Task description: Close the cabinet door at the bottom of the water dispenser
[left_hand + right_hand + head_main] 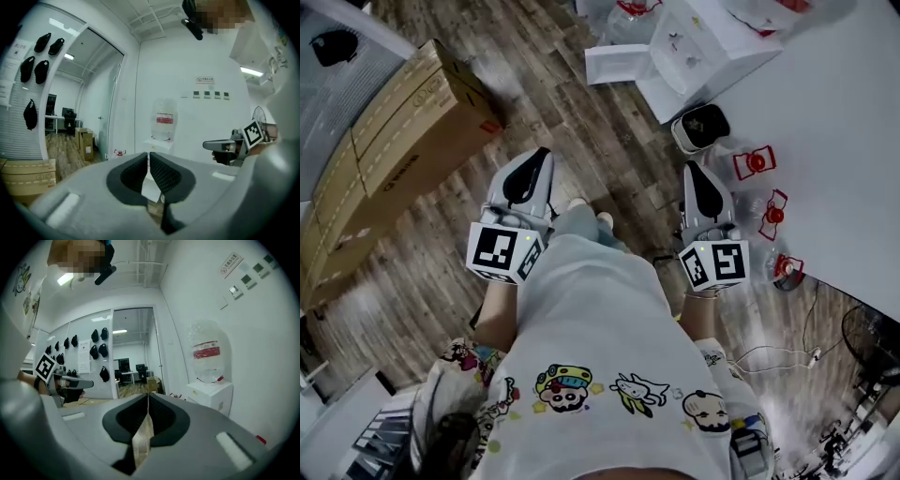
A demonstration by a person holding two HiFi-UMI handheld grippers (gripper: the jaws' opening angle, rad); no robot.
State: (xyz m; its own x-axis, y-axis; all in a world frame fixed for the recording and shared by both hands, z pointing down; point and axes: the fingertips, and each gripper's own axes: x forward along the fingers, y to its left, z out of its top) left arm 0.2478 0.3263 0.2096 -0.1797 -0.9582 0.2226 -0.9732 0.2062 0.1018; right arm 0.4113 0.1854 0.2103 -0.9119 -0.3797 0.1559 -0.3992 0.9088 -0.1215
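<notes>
Claws shut, dispenser well ahead
My left claw (149, 161) and right claw (146, 404) are pinched closed on nothing. The water dispenser (213, 392) stands by the wall, its cabinet door (617, 64) seemingly swung open. I should step close, stoop, and push the door's outer edge flat.

— What sort of place is this?
— An office. Past the glass door (101, 108) stand desks (55, 120) with monitors (123, 364).
— What else shows it?
— A water dispenser (211, 392) against the white wall (187, 122), a row of switches (211, 94) above, and cardboard boxes (403, 141) on the wood floor (581, 112).
</notes>
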